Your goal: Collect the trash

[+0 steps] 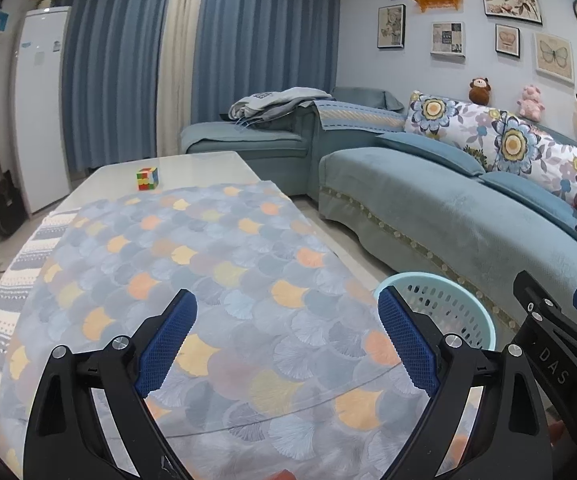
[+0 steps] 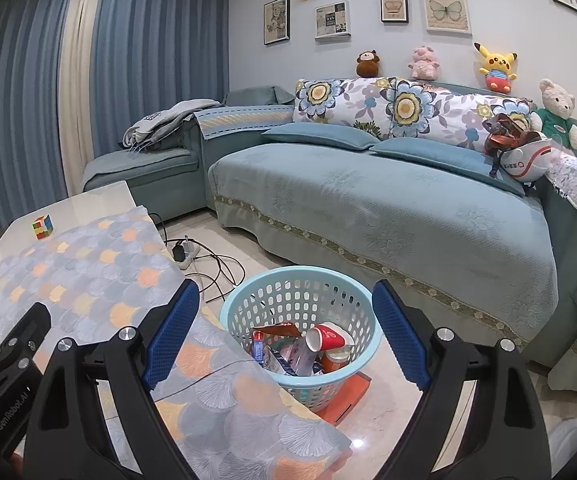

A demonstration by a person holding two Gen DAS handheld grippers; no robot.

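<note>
A light blue perforated basket (image 2: 330, 280) stands on the floor beside the table; its rim also shows in the left wrist view (image 1: 440, 280). Inside lie a red paper cup (image 2: 326, 338), wrappers (image 2: 278, 330) and an orange-lidded jar (image 2: 334, 360). My left gripper (image 1: 286, 336) is open and empty above the patterned tablecloth (image 1: 208, 264). My right gripper (image 2: 286, 334) is open and empty, above the basket and the table's edge. The right gripper also shows in the left wrist view at the right edge (image 1: 560, 320).
A Rubik's cube (image 1: 147, 178) sits on the bare far end of the table (image 1: 192, 166). A teal sofa (image 2: 388, 208) runs behind the basket. A power strip and cables (image 2: 196, 254) lie on the floor. An orange flat object (image 2: 352, 392) lies under the basket.
</note>
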